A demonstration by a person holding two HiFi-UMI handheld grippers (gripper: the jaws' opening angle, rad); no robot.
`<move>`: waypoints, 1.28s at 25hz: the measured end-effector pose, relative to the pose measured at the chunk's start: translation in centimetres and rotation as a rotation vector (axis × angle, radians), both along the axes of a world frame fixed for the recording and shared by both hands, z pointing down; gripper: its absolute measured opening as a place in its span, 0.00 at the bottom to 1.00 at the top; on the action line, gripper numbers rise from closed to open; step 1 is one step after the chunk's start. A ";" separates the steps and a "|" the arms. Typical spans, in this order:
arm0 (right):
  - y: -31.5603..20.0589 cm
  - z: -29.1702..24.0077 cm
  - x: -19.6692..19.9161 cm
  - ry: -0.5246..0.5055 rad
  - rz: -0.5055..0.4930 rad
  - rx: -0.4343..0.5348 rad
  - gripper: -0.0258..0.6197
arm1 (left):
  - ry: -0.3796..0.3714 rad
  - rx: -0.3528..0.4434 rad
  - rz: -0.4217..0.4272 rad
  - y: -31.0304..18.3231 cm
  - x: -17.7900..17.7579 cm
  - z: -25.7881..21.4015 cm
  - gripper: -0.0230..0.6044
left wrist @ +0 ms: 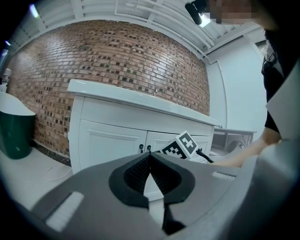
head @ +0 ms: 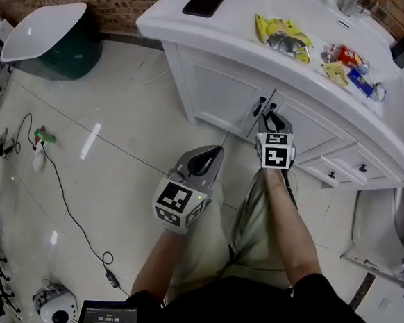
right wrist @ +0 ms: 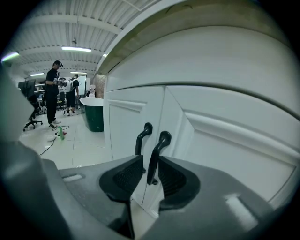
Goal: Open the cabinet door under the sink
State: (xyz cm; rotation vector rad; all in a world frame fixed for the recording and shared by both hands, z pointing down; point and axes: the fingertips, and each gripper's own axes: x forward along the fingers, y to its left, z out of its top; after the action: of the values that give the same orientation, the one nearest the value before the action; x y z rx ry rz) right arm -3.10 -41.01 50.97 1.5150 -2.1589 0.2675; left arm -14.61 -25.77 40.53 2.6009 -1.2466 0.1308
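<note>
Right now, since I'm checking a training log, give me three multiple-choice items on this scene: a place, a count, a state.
1. The right gripper's jaws stand around: A the right door's handle; B a drawer knob; C the phone.
2. Black handles on the cabinet doors: A one; B two; C four.
3. The left gripper's jaws: A shut, empty; B wide open; C on a handle.
Answers: 1 A, that handle shows between the jaws; 2 B, one per door, side by side; 3 A, the tips meet on nothing.

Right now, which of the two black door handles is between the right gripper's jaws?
The right handle, on the right-hand door: it stands between the right gripper's jaws, while the left handle is just outside them.
</note>
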 end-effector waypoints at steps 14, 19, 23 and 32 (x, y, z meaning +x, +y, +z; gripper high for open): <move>0.3 0.3 -0.1 0.013 -0.047 0.013 0.10 | -0.039 0.009 -0.018 0.5 -0.6 -0.6 0.07; 2.3 0.2 -0.2 -0.079 -0.048 0.070 0.09 | -0.021 0.023 -0.036 0.6 -1.5 -1.3 0.07; 3.9 0.3 -0.6 -0.081 -0.069 0.069 0.09 | 0.042 0.037 -0.032 0.4 -1.6 -1.7 0.07; 7.5 0.3 -1.0 -0.091 -0.117 0.055 0.09 | -0.110 0.018 0.020 -0.7 1.5 -0.4 0.06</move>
State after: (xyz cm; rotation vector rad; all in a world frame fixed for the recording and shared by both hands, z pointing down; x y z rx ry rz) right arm -4.13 -33.48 51.32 1.4252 -2.3345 0.2437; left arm -13.09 -26.49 40.17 2.6546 -1.2636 0.2708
